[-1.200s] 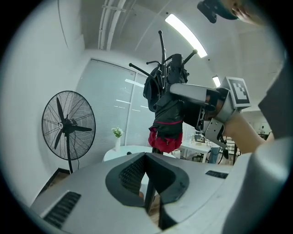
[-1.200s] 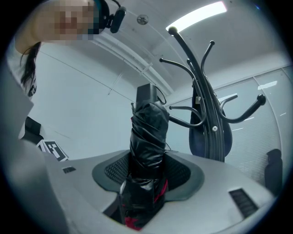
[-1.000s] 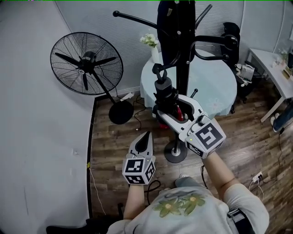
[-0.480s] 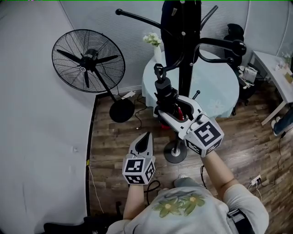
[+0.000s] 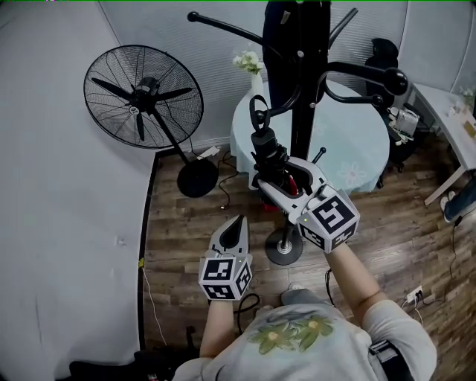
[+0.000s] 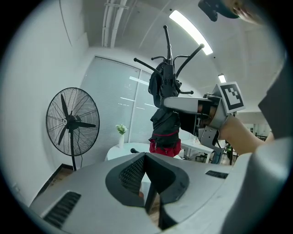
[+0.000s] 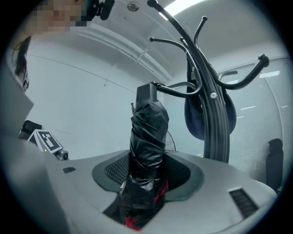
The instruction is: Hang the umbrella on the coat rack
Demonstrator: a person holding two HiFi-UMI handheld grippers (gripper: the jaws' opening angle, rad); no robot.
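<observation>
Right gripper view: right gripper (image 7: 145,180) tight on umbrella (image 7: 149,130)

From my head the room looks evenly and rather coolly lit, bright enough that the fan (image 5: 143,99) and the wood floor (image 5: 186,223) read sharp, and what shadows there are stay soft and faint. Both gripper views are round fisheye pictures ringed in black, and straight lines bow toward the rim. In my left gripper view two ceiling light strips (image 6: 190,31) glare white overhead. The pale glass wall (image 6: 114,105) glows behind the coat rack (image 6: 167,45), which stands almost as a silhouette. In my right gripper view another strip (image 7: 183,5) burns out at the top edge. The black umbrella (image 7: 147,137), close to the lens, carries a dull sheen on its folds.
</observation>
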